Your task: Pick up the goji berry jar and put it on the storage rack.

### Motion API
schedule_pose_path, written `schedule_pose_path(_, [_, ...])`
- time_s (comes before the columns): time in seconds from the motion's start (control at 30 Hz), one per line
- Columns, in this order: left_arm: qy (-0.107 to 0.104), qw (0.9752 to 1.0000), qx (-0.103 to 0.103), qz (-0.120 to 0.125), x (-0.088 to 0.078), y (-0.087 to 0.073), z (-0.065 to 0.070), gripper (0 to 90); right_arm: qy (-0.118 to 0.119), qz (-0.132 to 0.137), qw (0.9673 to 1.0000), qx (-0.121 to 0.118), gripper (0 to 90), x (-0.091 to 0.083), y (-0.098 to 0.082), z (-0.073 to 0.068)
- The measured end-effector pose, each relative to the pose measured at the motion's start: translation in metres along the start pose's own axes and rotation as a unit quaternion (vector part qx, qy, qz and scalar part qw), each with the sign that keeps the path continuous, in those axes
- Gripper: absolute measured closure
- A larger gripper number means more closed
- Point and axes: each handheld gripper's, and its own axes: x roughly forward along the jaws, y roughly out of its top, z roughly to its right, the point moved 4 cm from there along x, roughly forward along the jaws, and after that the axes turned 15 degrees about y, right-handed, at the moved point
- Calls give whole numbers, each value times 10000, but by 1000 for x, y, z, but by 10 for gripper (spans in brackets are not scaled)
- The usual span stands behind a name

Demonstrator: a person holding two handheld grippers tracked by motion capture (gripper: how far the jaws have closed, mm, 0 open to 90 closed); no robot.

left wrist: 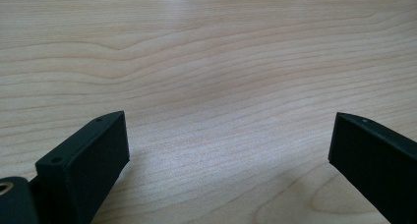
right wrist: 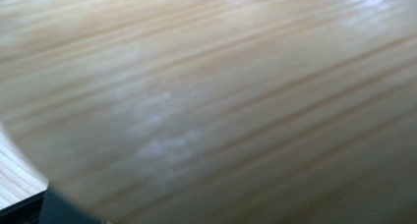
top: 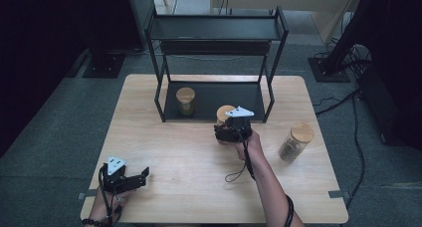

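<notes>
A glass jar with a wooden lid (top: 222, 112) stands at the front edge of the black rack's lower shelf (top: 214, 95). My right gripper (top: 226, 125) is closed around it from the near side, with a hand behind it. In the right gripper view the jar's lid (right wrist: 221, 101) sits blurred and very close, hiding the jaws. A second jar (top: 185, 100) stands on the lower shelf at the left. A third jar (top: 295, 141) stands on the table at the right. My left gripper (top: 143, 176) (left wrist: 228, 135) rests open and empty near the front left corner.
The black two-tier rack (top: 271, 95) stands at the back of the wooden table (top: 189, 157); its top shelf (top: 214, 28) is bare. A cable (top: 239, 172) hangs from the right gripper. Cables and stands lie on the floor to the right.
</notes>
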Motion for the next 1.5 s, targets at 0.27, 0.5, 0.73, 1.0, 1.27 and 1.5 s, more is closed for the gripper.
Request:
schedule_pose_path(0.27, [4,10000,-34,12,0,0,0,21,-10,-28,10000,-29,249,5,4,-2])
schedule_pose_path(0.5, [-16,10000,-12,-8,0,0,0,21,-6,-36,10000,-53,249,8,6,-2])
schedule_pose_path(0.73, [8,10000,-15,-4,0,0,0,21,-9,-63,10000,-53,249,10,8,-3])
schedule_pose_path(1.0, [13,10000,7,-4,0,0,0,21,-11,-101,9999,-43,249,13,12,-4])
schedule_pose_path(1.27, [2,10000,8,0,0,0,0,21,-11,-87,10000,-15,249,17,14,-5])
schedule_pose_path(1.5, [10,10000,13,-5,0,0,0,21,2,-60,10000,-2,250,18,19,-6])
